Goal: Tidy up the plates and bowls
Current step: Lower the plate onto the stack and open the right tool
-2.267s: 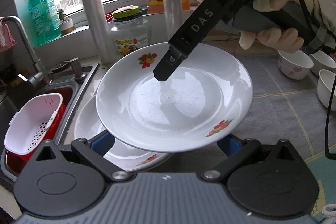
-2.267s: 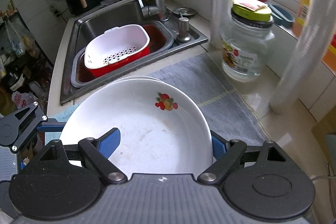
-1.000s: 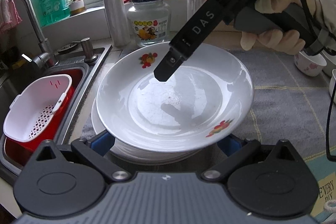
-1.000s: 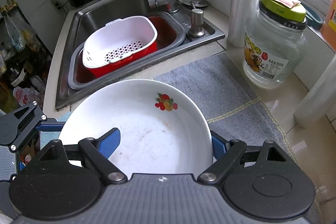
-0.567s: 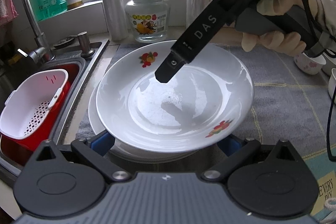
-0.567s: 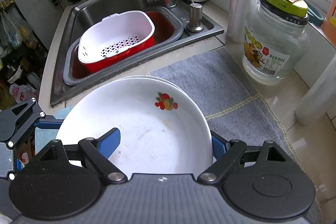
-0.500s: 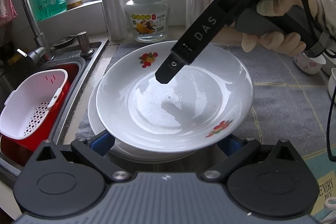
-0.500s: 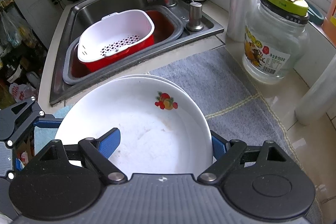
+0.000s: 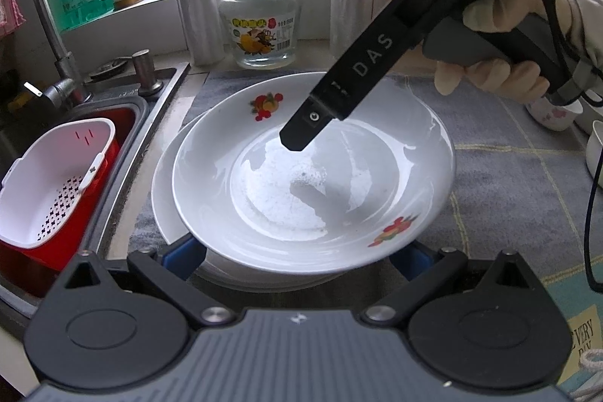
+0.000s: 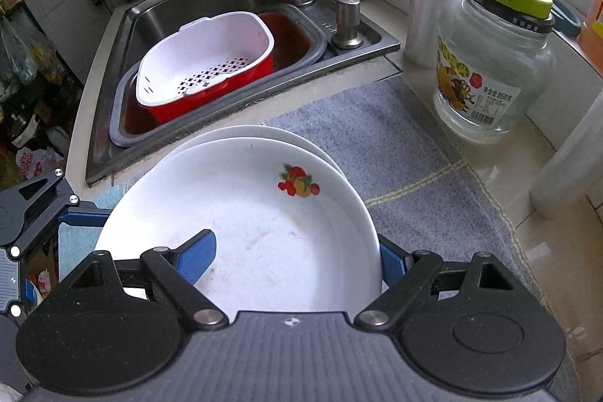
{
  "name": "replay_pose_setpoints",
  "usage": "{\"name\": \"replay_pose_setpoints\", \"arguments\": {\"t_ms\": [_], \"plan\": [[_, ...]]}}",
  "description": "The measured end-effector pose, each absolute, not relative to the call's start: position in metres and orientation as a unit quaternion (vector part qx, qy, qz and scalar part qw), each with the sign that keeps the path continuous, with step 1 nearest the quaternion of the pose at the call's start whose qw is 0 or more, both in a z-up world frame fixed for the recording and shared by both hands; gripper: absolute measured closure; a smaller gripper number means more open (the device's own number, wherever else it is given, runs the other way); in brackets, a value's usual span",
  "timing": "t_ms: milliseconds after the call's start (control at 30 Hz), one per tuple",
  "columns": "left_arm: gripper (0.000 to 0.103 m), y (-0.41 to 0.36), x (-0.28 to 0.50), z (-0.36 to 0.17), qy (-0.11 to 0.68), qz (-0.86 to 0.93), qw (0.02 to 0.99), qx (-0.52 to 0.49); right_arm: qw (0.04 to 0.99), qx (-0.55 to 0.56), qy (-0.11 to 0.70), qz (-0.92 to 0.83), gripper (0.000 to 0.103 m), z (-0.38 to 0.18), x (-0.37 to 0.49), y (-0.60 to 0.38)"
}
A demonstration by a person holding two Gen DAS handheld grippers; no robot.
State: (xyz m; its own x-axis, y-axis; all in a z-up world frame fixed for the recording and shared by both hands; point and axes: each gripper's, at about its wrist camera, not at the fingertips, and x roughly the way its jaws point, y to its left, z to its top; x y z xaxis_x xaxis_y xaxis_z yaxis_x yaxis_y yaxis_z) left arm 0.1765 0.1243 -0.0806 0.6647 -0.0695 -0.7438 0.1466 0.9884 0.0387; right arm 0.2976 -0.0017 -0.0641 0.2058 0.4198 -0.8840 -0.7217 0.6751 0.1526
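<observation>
Lowering the top plate (image 9: 312,183) onto the plate below (image 9: 166,191), by the counter's sink-side edge.
Since a second ago the gap has closed; both the left gripper (image 9: 301,251) and right gripper (image 10: 297,259) pinch its rim; release seems next.

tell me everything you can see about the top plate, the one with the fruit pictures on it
The top plate is a deep, glossy white dish, ceramic by its look, with two small fruit prints on its sloping wall. It looks empty apart from faint smears. It sits over a second plate on the grey mat, offset a little. Both claws straddle its rim, one blue right pad inside the bowl; actual contact is unclear.
</observation>
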Motion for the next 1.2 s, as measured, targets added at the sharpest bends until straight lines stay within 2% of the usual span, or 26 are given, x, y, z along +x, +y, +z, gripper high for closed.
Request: {"name": "replay_pose_setpoints", "arguments": {"t_ms": [1200], "plan": [[0.001,0.137,0.198,-0.074,0.473,-0.091,0.876,0.032,0.753,-0.154,0.518,0.374,0.012,-0.068,0.303,0.003]]}}
